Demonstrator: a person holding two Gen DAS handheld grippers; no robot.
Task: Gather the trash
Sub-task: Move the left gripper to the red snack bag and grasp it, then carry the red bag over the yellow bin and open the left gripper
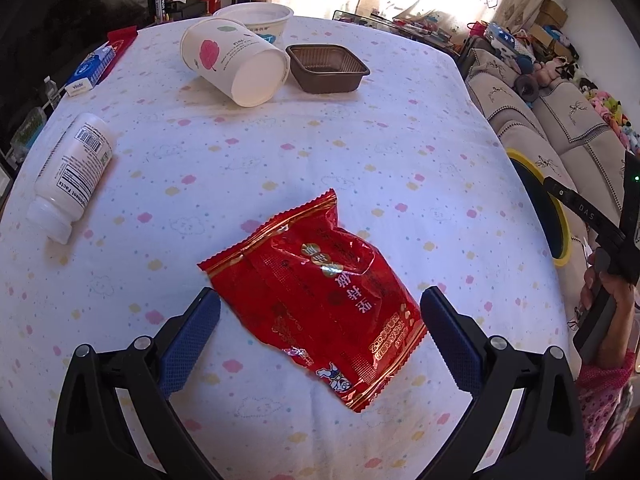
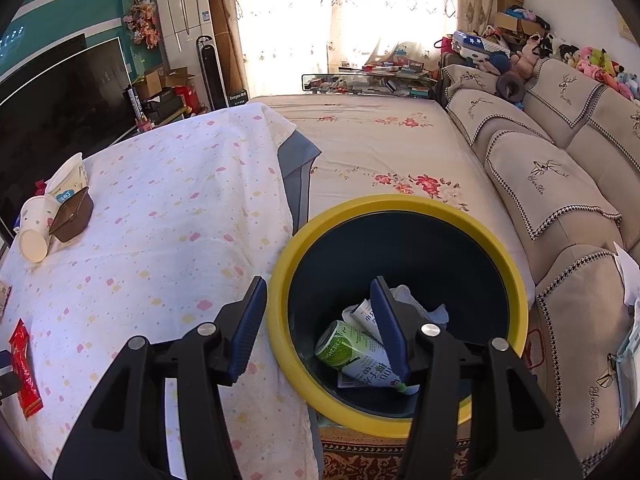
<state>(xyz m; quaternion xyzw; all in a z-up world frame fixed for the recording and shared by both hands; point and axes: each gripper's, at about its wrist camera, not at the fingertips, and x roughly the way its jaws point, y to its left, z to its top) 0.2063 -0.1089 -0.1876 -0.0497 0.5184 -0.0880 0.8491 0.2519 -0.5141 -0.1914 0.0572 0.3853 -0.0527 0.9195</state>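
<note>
Blue ribbed pads framed the shot as the left tool (image 1: 320, 300) hung with its fingers spread wide, nothing between them but the red snack packet (image 1: 316, 300), which lay flat and crinkled on the worktop (image 1: 400, 152) just ahead of the tips. Glossy foil, gold zigzag edges, Chinese characters and a little cartoon figure printed on it; the pads did not touch it. Ahead and to the left lay a white plastic bottle (image 1: 70, 178) on its side, its label reading "Supplement Facts" beside a barcode. Farther out sat a paper cup (image 1: 236, 60) tipped over with a red leaf print, a white bowl (image 1: 256, 18) behind it, and a brown plastic tray (image 1: 326, 68) just to their right. A blue-and-white carton (image 1: 90, 68) rested at the far left edge.

Over on the other side, the right tool (image 2: 318, 312) was parted too and held nothing, hovering above the yellow-rimmed bin (image 2: 400, 204) beside the worktop. Down inside lay a green-and-white can (image 2: 356, 354) marked "100" and crumpled paper. Beyond the bin stretched a floral bedspread (image 2: 380, 140) and beige sofa cushions (image 2: 540, 184).
</note>
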